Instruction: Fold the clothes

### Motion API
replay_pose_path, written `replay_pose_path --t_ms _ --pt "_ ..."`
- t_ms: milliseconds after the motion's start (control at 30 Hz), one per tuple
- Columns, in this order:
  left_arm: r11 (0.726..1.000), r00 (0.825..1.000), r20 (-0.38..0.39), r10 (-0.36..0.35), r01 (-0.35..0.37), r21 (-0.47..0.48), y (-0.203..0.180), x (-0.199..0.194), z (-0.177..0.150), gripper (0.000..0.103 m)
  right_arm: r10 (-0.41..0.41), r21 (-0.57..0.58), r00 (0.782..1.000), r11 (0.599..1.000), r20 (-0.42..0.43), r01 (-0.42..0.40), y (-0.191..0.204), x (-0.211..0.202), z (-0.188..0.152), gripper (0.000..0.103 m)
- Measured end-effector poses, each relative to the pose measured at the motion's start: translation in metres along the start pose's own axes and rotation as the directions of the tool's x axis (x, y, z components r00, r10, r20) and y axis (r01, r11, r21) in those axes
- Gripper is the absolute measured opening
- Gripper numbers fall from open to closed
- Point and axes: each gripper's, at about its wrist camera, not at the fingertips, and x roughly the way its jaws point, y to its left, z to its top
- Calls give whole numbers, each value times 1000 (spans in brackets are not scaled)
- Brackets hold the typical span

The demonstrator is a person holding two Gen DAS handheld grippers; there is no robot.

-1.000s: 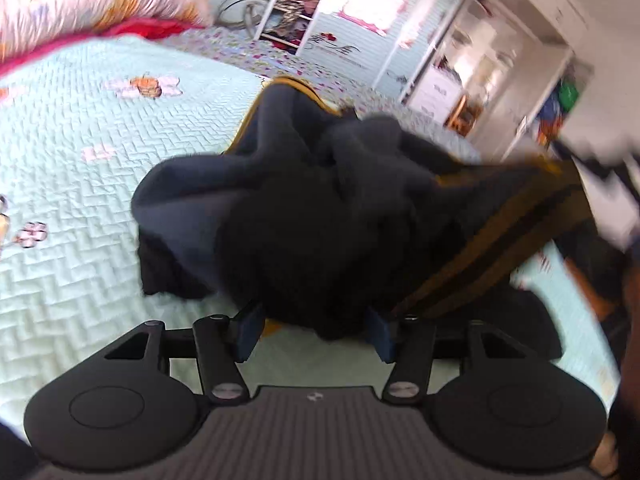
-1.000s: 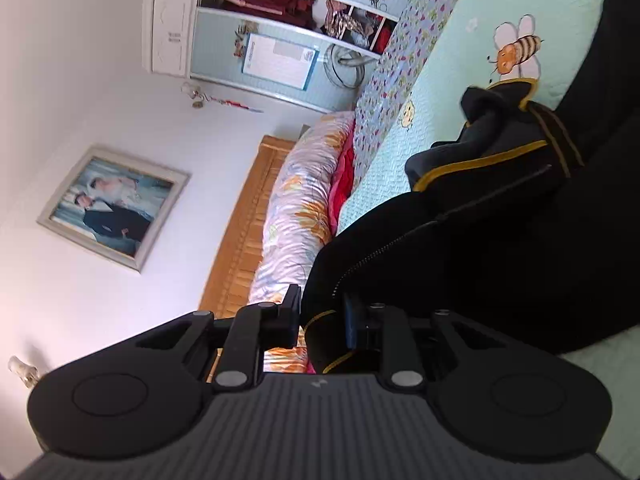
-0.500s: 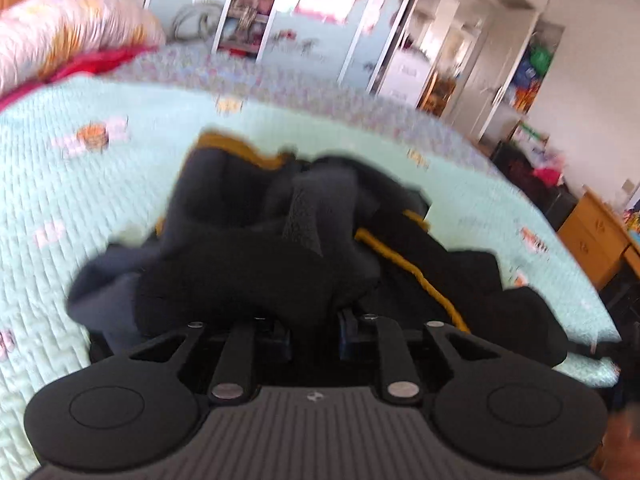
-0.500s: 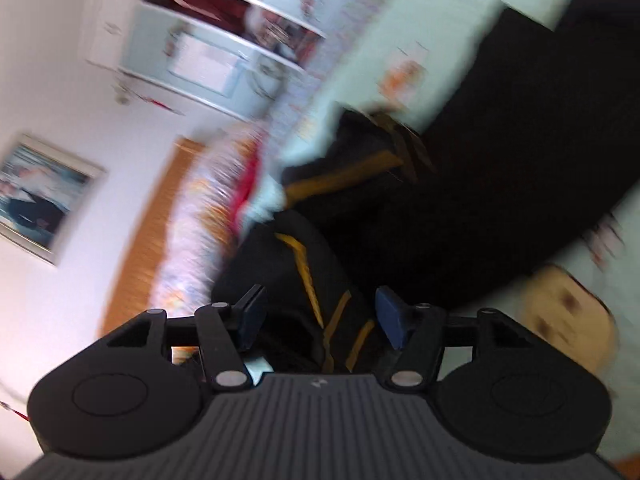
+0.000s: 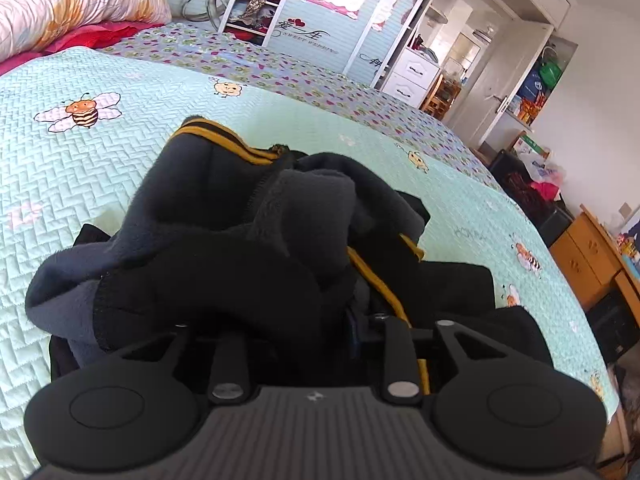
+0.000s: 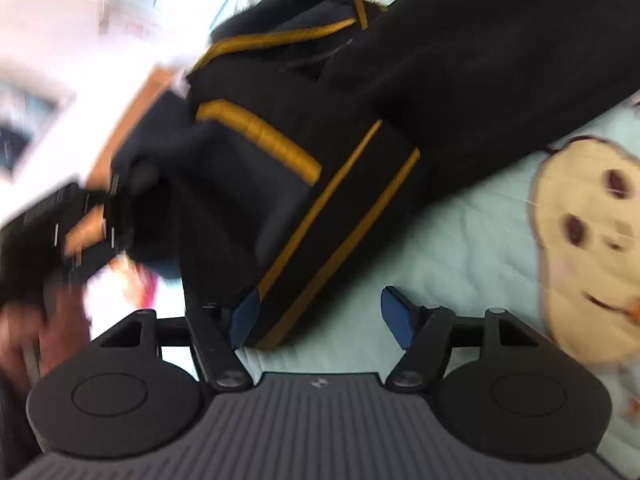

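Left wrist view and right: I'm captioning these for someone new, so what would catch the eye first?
A bunched black garment with yellow stripes fills the middle of both views, heaped on a mint bedspread. The left gripper is buried in its fleece, while the right gripper stands open at a striped edge. A cartoon monkey face on the bedspread sits at the right of the right wrist view.
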Motion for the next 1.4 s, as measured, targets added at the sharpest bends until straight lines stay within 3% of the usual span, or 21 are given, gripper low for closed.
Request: replay_pose_path --t_ms 67,133,200,333,467,533,567,633,700,767,833,867,933,967,1000,1067,1133,1200,1267,1400 --pt "1000 1000 14 -2 2 -6 4 -9 -6 30 17 -27 999 1000 41 -16 1 13 2 70" --pt "1000 1000 28 -4 4 -11 7 -17 -11 31 30 -54 1000 998 7 -30 9 17 2 70" --pt "1000 999 42 -6 7 -16 11 -26 -17 32 95 -24 993 995 -63 -97 16 15 3 47" --pt "1000 997 74 -11 13 -19 17 -46 -30 37 182 -81 981 979 -64 -187 56 -13 -2 41" --pt "987 992 124 1 -22 162 -5 -83 -67 39 246 -87 969 965 -33 -248 95 -30 5 39" --pt "956 986 166 36 -82 281 -21 -95 -83 41 292 -101 956 951 -30 -294 114 -37 6 37" --pt "935 977 204 58 -125 331 -29 -98 -87 42 317 -110 948 941 -33 -319 124 -40 5 4" --pt "882 950 294 106 -226 414 -45 -98 -91 47 331 -142 943 932 -38 -333 146 -44 3 7" --pt "821 931 339 138 -299 486 -60 -88 -91 57 290 -205 957 935 -24 -289 160 -47 -3 7" --pt "760 935 321 151 -317 567 -70 -65 -91 61 274 -210 961 939 -27 -273 161 -45 -4 7" --pt "732 939 299 172 -325 599 -74 -38 -94 61 272 -192 962 942 -37 -274 160 -43 -4 7" --pt "727 932 309 189 -345 594 -76 -29 -94 61 257 -222 966 940 -37 -259 164 -43 -5 7" --pt "758 925 324 201 -356 547 -75 -18 -86 52 239 -253 970 937 -41 -241 166 -44 -8 7" --pt "775 923 326 206 -357 521 -73 -15 -80 34 241 -247 969 938 -48 -245 164 -46 -7 7" --pt "787 921 324 215 -360 501 -69 -12 -74 24 241 -242 969 939 -51 -246 162 -46 -6 7" --pt "814 920 330 212 -353 461 -59 -18 -61 14 236 -229 971 944 -41 -239 156 -49 -3 12" --pt "841 919 340 200 -339 421 -49 -30 -48 11 231 -216 972 948 -31 -232 149 -52 0 27" --pt "867 917 351 188 -323 380 -38 -41 -36 10 218 -210 976 954 -10 -215 137 -58 2 59" --pt "887 914 364 180 -311 340 -28 -53 -24 10 193 -210 981 960 17 -185 121 -66 3 70" --pt "928 917 351 189 -283 241 -17 -68 0 10 -20 -263 998 964 53 34 97 -54 -1 73"
